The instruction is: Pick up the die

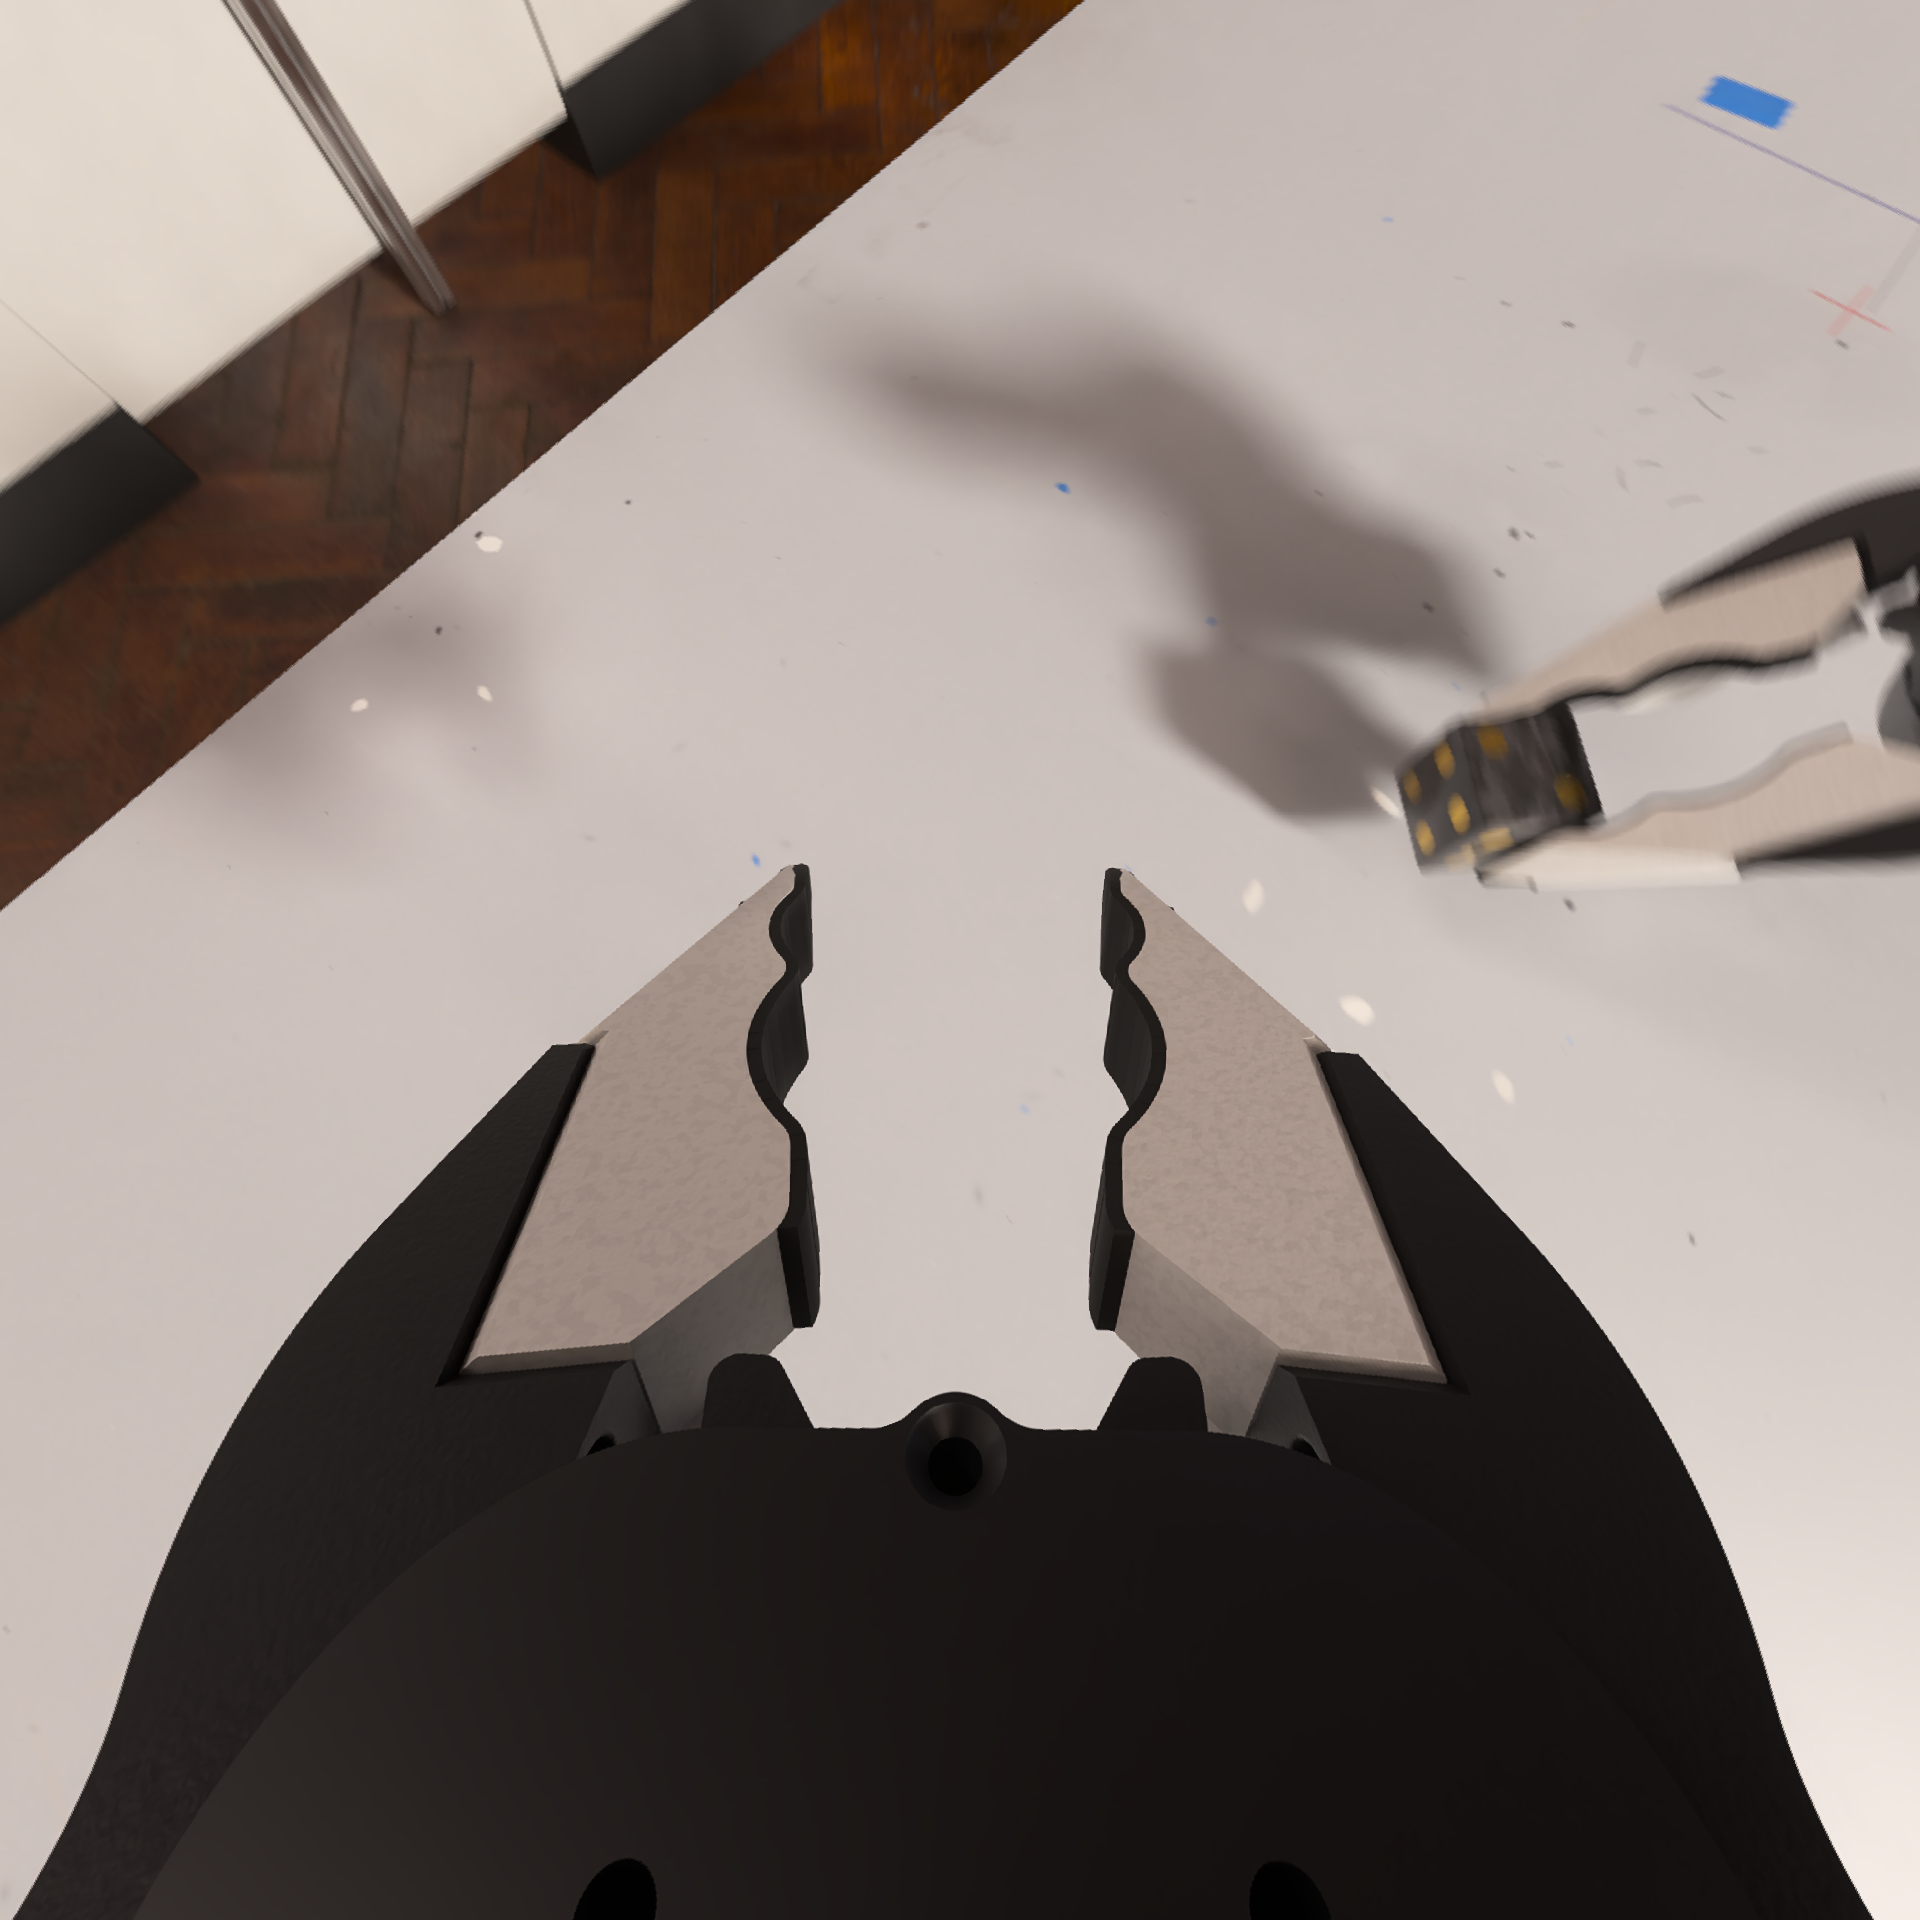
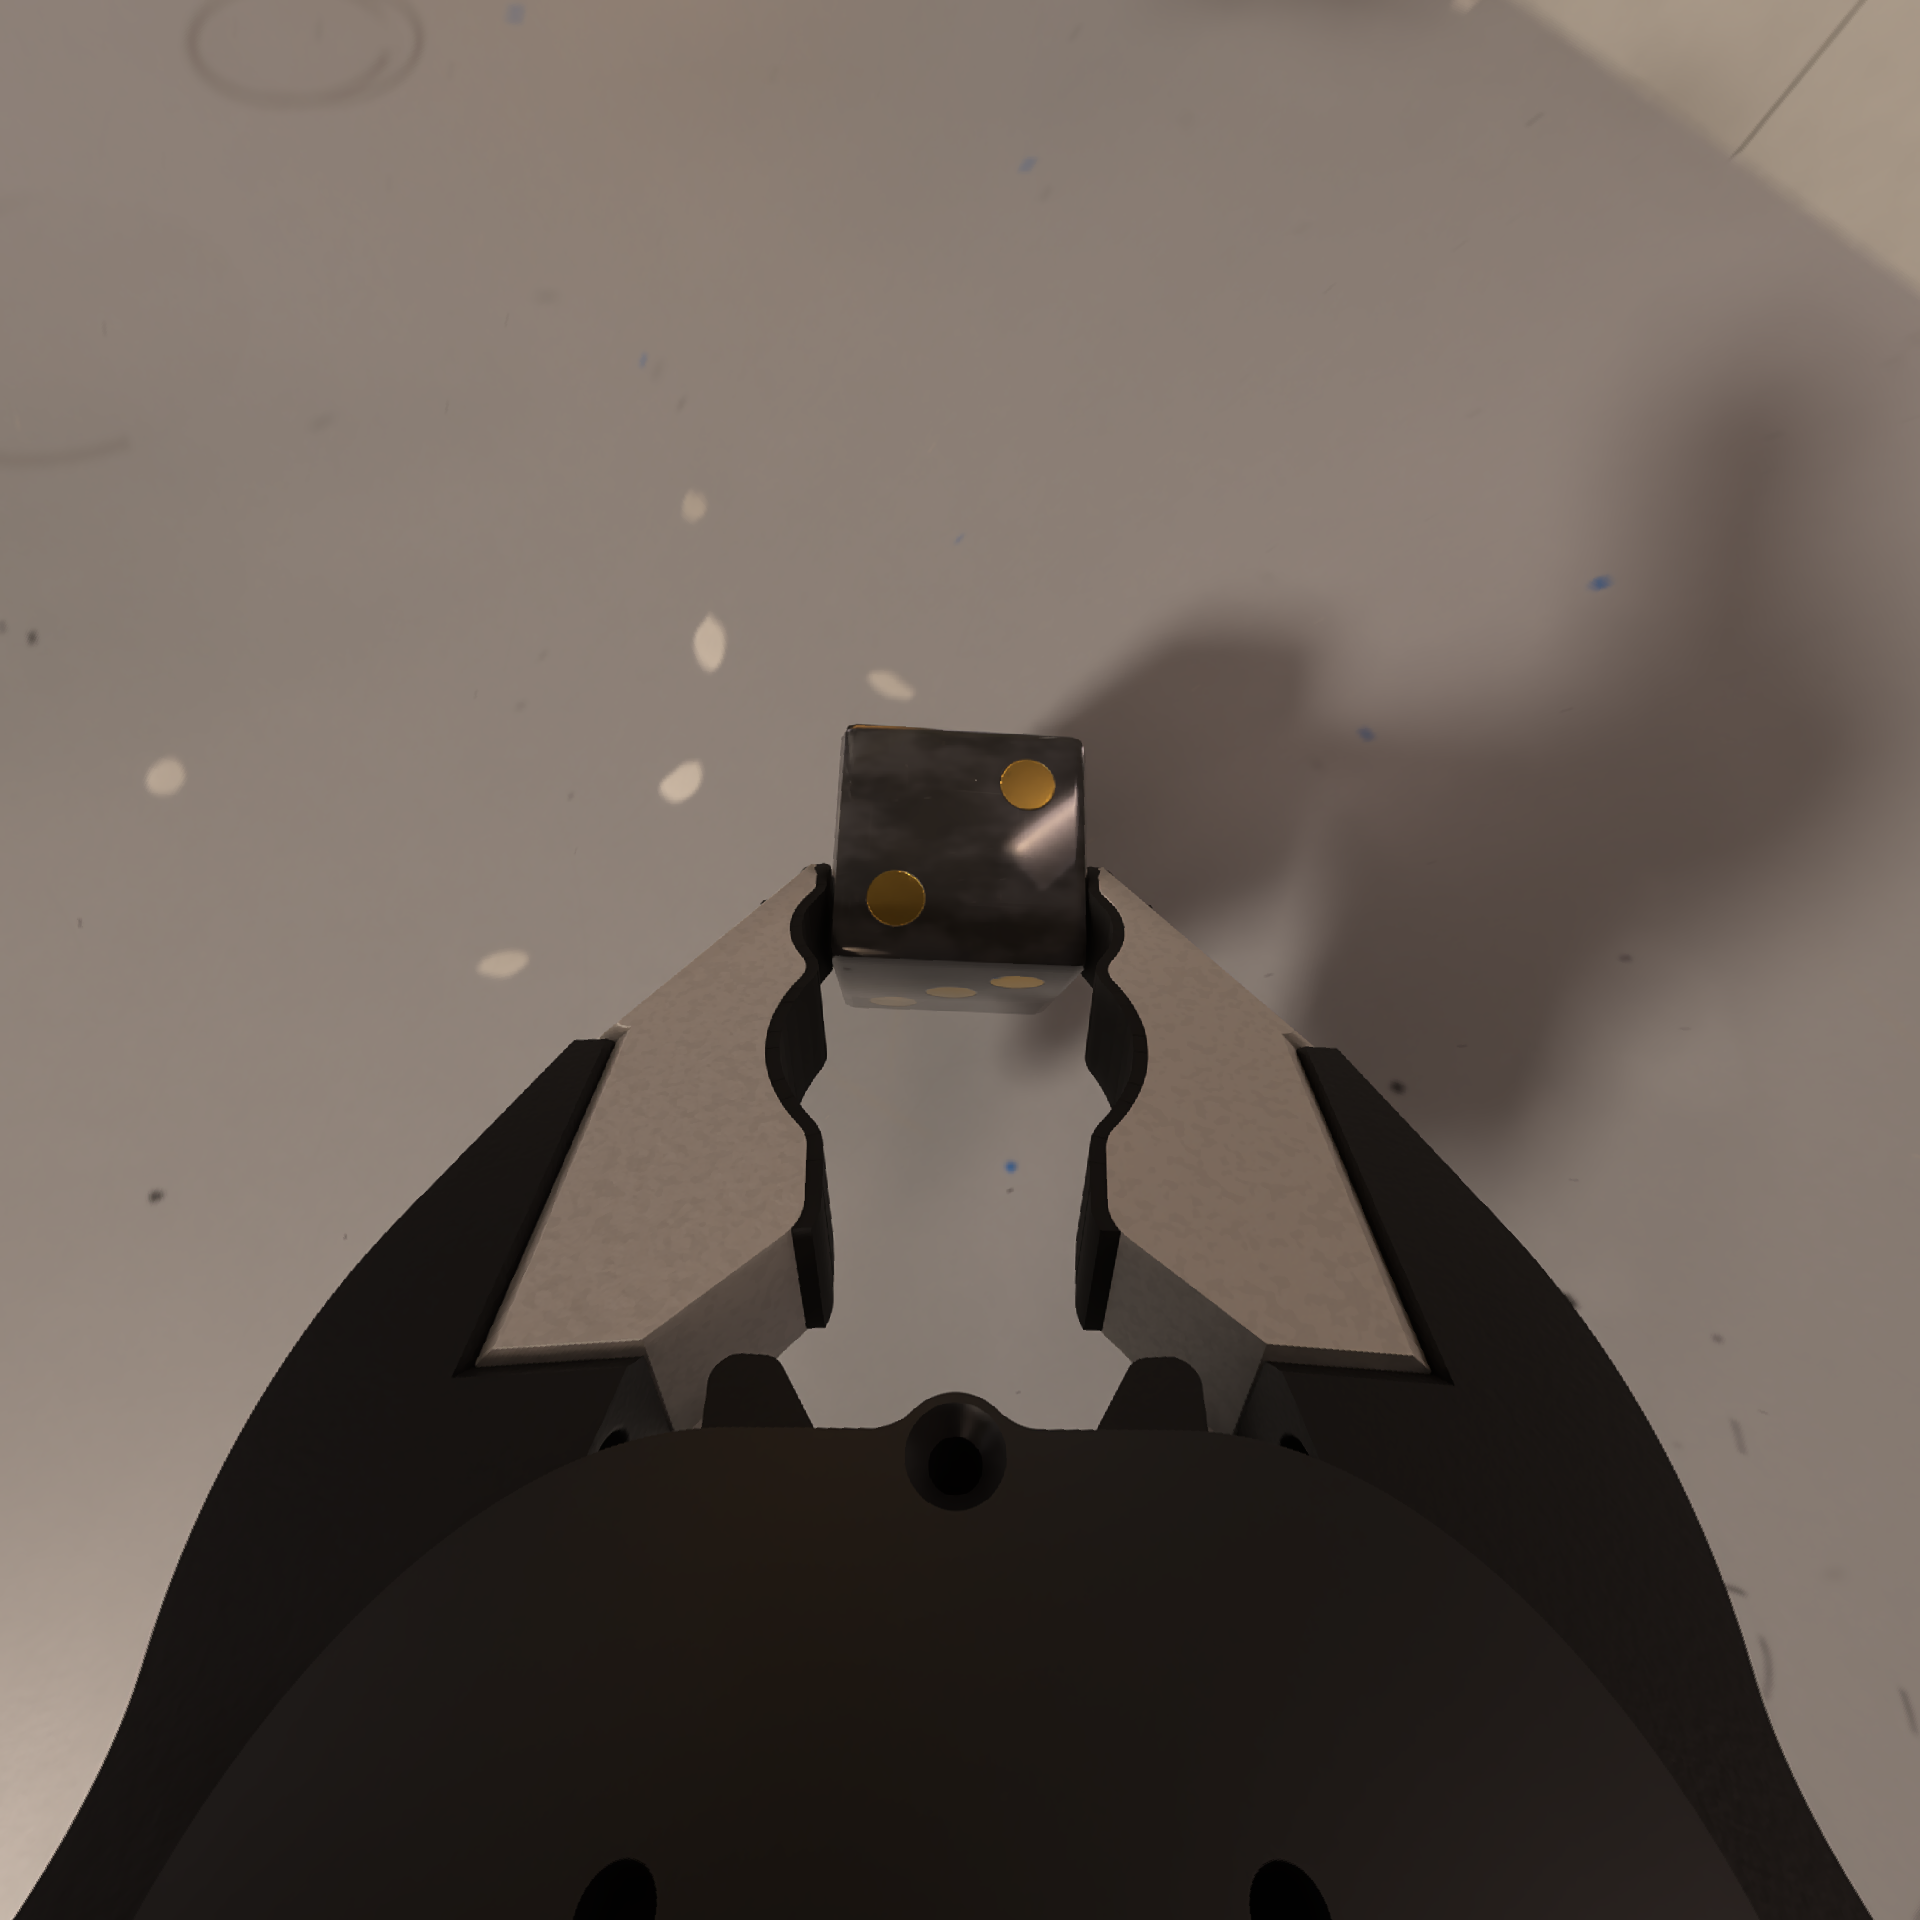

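The die (image 2: 958,844) is a black cube with gold dots. My right gripper (image 2: 958,914) is shut on the die, with the fingertips pressed on its left and right sides, and holds it above the white table (image 2: 416,416). In the left wrist view the die (image 1: 1491,792) shows at the right, between the tips of the right gripper (image 1: 1496,805), with its shadow on the table behind it. My left gripper (image 1: 956,883) is open and empty above the table (image 1: 935,623), to the left of the die.
The table's edge (image 1: 499,499) runs diagonally at the upper left, with a wood floor (image 1: 312,416), white cabinets and a metal leg (image 1: 343,156) beyond. A blue tape mark (image 1: 1748,102) and a red cross (image 1: 1851,310) lie at the far right.
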Available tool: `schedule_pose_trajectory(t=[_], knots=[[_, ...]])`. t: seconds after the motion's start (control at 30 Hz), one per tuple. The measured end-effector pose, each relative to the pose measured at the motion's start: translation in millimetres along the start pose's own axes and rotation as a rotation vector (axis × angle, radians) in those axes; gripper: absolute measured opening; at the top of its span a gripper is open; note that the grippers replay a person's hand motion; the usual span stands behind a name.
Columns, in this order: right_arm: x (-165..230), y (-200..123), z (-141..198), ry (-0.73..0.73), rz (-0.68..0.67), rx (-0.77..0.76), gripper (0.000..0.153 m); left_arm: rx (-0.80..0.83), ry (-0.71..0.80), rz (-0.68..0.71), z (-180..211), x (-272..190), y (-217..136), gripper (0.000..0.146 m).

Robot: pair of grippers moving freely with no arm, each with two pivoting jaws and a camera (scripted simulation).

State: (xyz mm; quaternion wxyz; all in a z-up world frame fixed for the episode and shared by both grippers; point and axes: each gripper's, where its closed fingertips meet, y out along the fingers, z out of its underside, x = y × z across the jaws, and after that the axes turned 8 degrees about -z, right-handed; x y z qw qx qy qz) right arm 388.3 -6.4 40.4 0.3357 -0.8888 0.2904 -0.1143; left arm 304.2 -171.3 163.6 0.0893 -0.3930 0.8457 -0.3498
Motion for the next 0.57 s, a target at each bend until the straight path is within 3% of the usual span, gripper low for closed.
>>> schedule_pose_trajectory(t=[0.1, 0.27, 0.43, 0.57], knots=[[11, 12, 13, -0.015, -0.042, 0.044, 0.048, 0.076, -0.056, 0.01, -34, 30, 45, 0.056], [15, 18, 17, 0.019, -0.075, 0.037, 0.048, 0.229, -0.083, -0.057, -83, 87, 167, 0.066], [13, 17, 19, 0.033, -0.068, 0.027, 0.047, 0.47, -0.019, -0.15, -84, 127, 276, 0.096], [9, 16, 20, 0.024, -0.036, 0.023, 0.047, 0.549, -0.057, -0.165, -73, 140, 316, 0.104]])
